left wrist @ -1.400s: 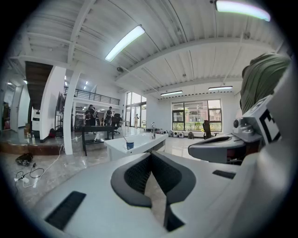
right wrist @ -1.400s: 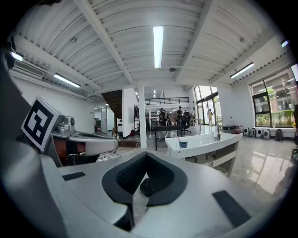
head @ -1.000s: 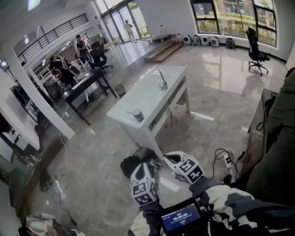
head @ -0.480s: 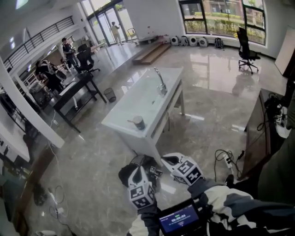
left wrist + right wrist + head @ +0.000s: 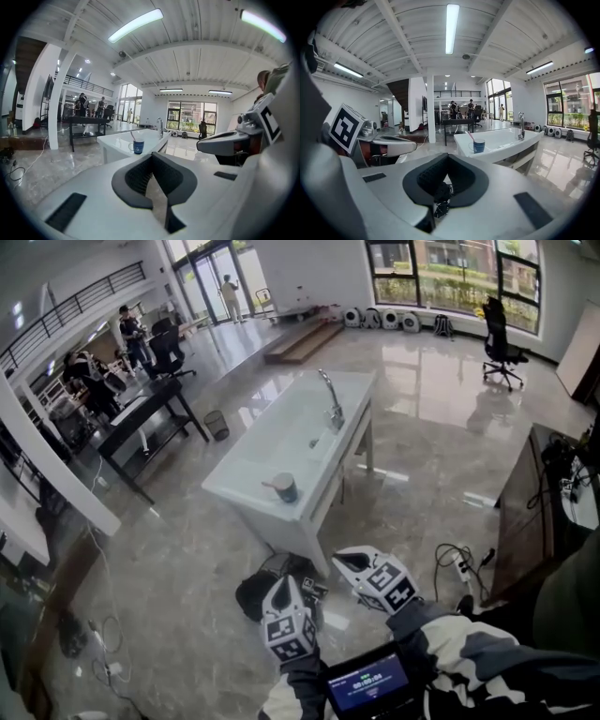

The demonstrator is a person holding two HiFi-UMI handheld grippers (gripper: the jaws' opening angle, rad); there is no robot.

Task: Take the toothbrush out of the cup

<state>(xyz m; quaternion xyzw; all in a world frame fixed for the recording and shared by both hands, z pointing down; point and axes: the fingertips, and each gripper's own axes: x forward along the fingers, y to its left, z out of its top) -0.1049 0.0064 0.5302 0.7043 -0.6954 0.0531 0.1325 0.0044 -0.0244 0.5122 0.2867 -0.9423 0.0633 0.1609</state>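
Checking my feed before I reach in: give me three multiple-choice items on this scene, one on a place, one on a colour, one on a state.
1. Where does the cup stand?
A. on the floor
B. on the white counter, at the end away from the tap
C. on a chair

2. What colour is the cup?
A. red
B. white
C. blue

3. Where is the toothbrush now?
A. standing in the cup
B. lying flat on the counter
C. held in jaws

Answers:
1 B: the head view shows it on the counter's near end, with the tap at the far end.
2 C: both gripper views show it blue.
3 A: its handle sticks up out of the cup.
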